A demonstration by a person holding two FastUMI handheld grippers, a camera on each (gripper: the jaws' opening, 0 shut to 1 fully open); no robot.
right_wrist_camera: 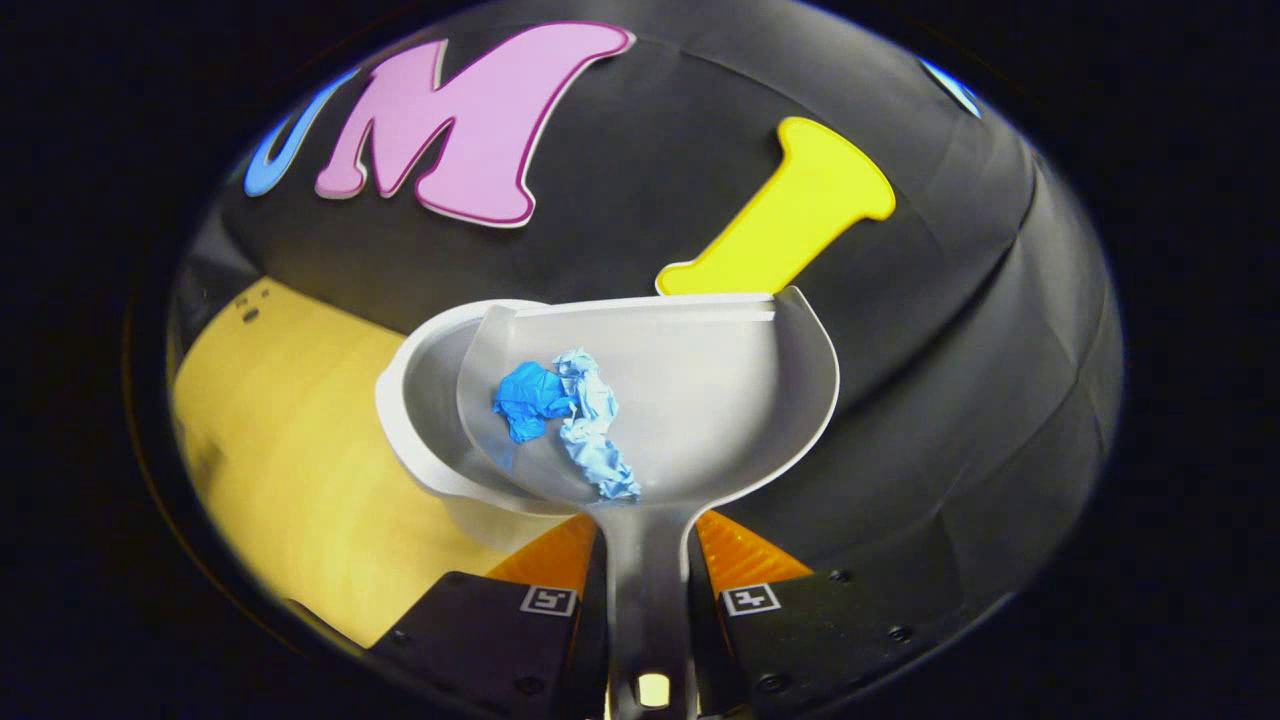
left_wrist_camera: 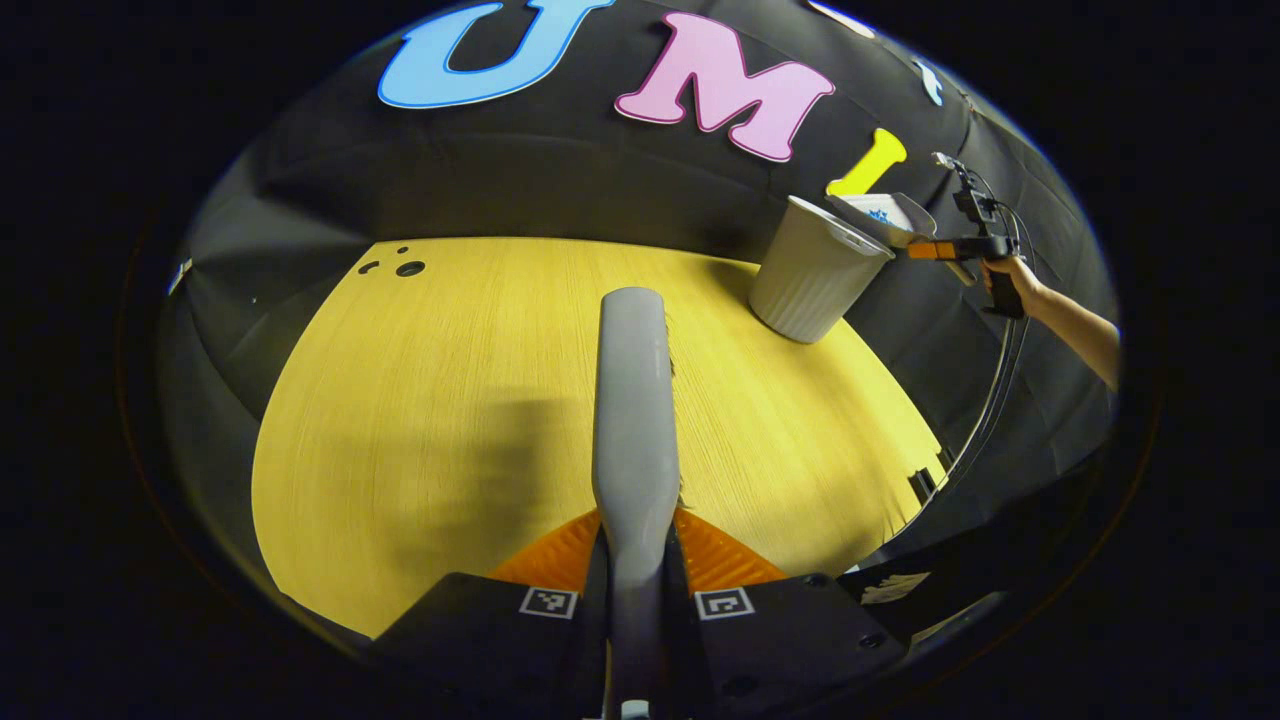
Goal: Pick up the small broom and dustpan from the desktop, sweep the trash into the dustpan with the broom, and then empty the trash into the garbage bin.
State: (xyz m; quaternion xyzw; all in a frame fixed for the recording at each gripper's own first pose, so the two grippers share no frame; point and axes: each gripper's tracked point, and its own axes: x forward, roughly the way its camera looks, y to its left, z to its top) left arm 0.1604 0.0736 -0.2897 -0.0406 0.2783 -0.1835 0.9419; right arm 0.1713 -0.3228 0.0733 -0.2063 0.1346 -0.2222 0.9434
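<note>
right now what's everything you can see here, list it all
broom: 1, grey, held over the desk, pointing forward
dustpan: 1, translucent grey, held over the bin's rim
trash: 2 crumpled pieces, dark blue and light blue, in the dustpan
garbage bin: 1, off-white ribbed, far right of the desk
desk: 1, yellow wood
left gripper: 1, shut on the broom handle
right gripper: 1, shut on the dustpan handle
hand: 1, holding the right gripper

Bright overhead light, soft shadows, strong fisheye bending at edges.
</note>
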